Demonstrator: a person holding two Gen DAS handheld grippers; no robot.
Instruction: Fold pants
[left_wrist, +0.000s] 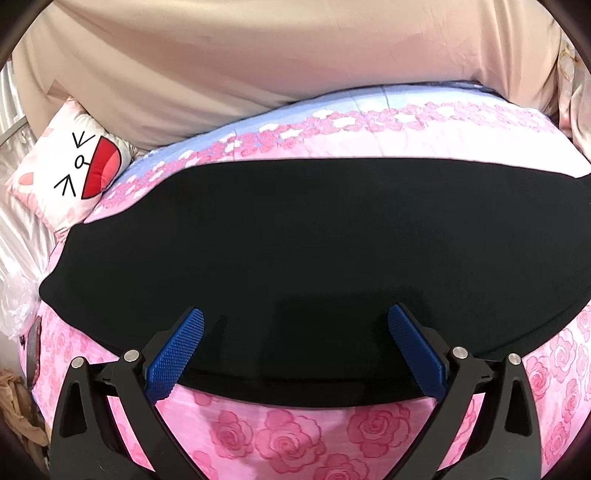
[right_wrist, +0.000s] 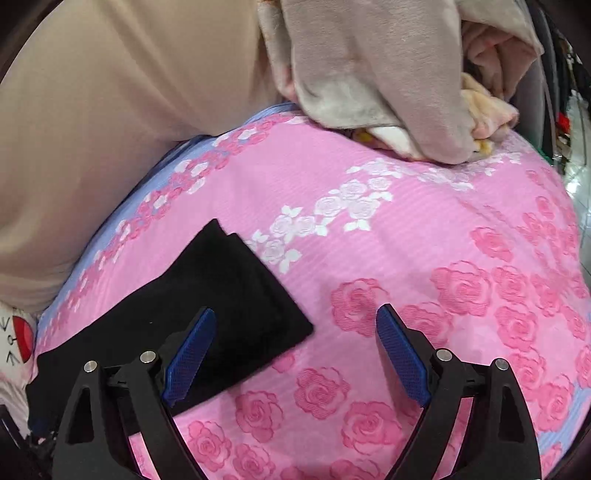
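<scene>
The black pants (left_wrist: 306, 240) lie flat in a long band across the pink rose-print quilt (left_wrist: 288, 435). My left gripper (left_wrist: 295, 314) is open and empty, its blue pads just above the near edge of the pants. In the right wrist view the leg end of the pants (right_wrist: 207, 295) lies at the lower left, its corner pointing right. My right gripper (right_wrist: 295, 314) is open and empty over the quilt (right_wrist: 406, 229), with its left pad (right_wrist: 192, 350) above the pants' end.
A beige padded headboard or cushion (left_wrist: 258, 62) runs along the far side. A white cartoon-face pillow (left_wrist: 70, 166) lies at the far left. A heap of beige and peach blankets (right_wrist: 388, 74) sits at the quilt's far right. A floor with clutter shows at the right edge (right_wrist: 569, 122).
</scene>
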